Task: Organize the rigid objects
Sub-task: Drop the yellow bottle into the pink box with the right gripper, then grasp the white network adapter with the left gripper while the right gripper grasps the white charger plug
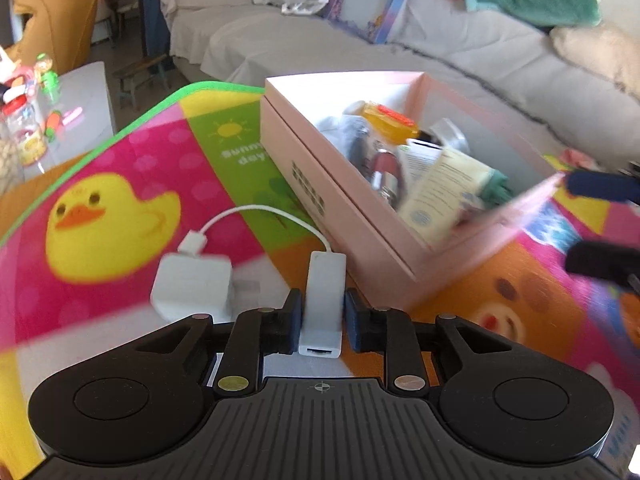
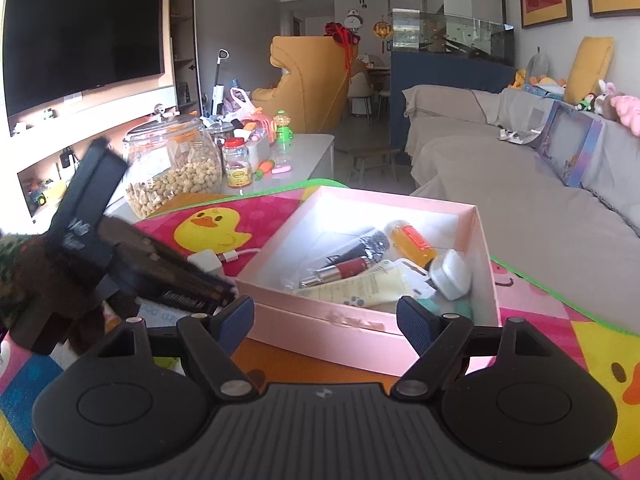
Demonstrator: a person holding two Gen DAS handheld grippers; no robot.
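My left gripper is shut on a white adapter dongle, whose thin cable loops to a white charger block hanging just above the mat. The pink box lies ahead to the right, holding an orange bottle, a cream tube and other items. In the right wrist view my right gripper is open and empty, right in front of the pink box's near wall. The left gripper's body shows at the left, and the charger beside it.
A colourful play mat with a yellow duck covers the table. A peanut jar, small bottles and toys stand on a side table at the far left. A grey sofa runs behind the box.
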